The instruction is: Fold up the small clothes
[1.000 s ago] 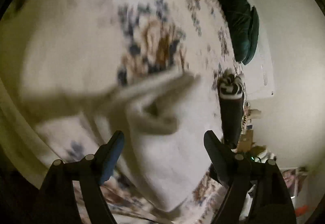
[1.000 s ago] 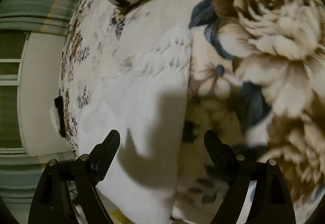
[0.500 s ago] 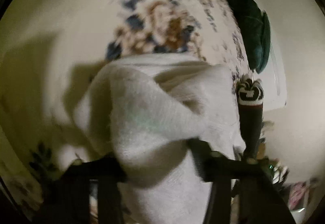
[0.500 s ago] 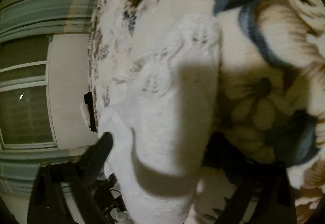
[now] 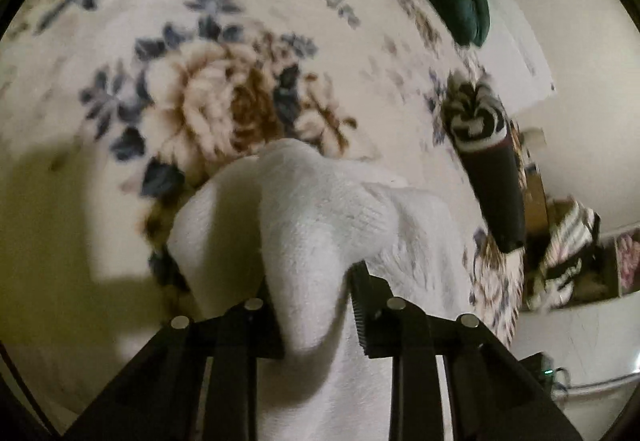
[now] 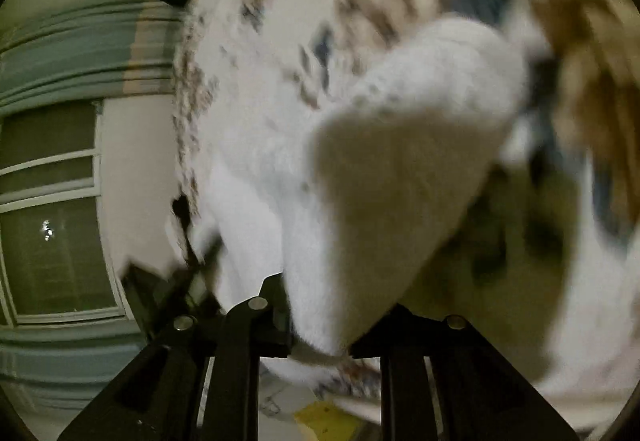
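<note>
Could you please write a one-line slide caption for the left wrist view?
Left gripper pinches a raised fold of white sock above a floral blanket.

I am seeing my left gripper (image 5: pixel 316 305) pointing downward toward 12 o'clock, its jaws just closing and now pinching white cloth. My right gripper (image 6: pixel 320 325) is leaning toward 1 o'clock, jaws also just closing, pressing on white cloth.
</note>
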A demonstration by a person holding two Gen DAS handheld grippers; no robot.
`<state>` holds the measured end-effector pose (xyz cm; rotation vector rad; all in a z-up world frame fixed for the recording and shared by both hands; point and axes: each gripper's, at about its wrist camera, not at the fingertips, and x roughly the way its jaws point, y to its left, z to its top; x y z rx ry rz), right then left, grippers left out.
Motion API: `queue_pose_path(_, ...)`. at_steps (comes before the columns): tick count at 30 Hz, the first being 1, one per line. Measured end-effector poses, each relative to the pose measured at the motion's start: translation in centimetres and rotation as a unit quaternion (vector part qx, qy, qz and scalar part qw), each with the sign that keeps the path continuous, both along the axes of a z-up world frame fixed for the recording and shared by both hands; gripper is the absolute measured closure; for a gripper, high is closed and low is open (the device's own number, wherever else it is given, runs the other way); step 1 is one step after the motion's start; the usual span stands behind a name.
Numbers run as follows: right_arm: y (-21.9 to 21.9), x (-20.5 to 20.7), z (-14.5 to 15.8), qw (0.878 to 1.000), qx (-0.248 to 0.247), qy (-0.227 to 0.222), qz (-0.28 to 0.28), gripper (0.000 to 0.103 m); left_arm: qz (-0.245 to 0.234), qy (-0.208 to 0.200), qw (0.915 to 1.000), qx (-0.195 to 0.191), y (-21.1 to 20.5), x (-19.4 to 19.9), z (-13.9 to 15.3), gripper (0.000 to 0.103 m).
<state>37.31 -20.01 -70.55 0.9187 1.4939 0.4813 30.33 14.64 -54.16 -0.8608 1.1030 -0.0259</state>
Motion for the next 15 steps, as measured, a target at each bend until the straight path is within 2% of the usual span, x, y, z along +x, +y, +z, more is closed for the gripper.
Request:
queue_pose_path(1,0.0,-0.4,-0.4,1.000,-0.003,0.004,0.003,0.077,-0.002,-0.001,0.9999,-0.012,0.3,-0.2,0.0,0.073)
queue_pose_path(4,-0.9,-0.2,-0.7,0.999,-0.025,0.014,0.015,0.046,0.003,-0.009,0.9996,-0.028,0.7,-2.4,0.2,0.041)
queue_pose_path(5,-1.3,0.1,-0.6,1.000,-0.023,0.007,0.018,0.038,0.015,-0.016,0.9988,-0.045,0.8,-3.5,0.0,0.040)
queue_pose_path(7,-1.9,0.6,-0.5,0.999,-0.020,0.003,0.029,0.033,0.035,-0.021,0.9963,-0.076,0.7,-5.0,-0.8,0.038)
queue_pose_path(10,-3.4,1.4,0.4,0.998,-0.036,0.013,0.055,0.033,0.050,-0.021,0.9935,-0.100,-0.2,-6.5,-2.1,0.038)
queue_pose_path(13,-5.3,2.3,3.5,0.995,-0.067,-0.027,0.070,0.033,0.050,-0.029,0.9932,-0.102,-1.1,-6.6,-2.8,0.035)
queue_pose_path(15,-5.9,3.6,5.4,0.992,-0.082,-0.055,0.081,0.026,0.046,-0.030,0.9937,-0.098,-1.3,-6.2,-3.1,0.032)
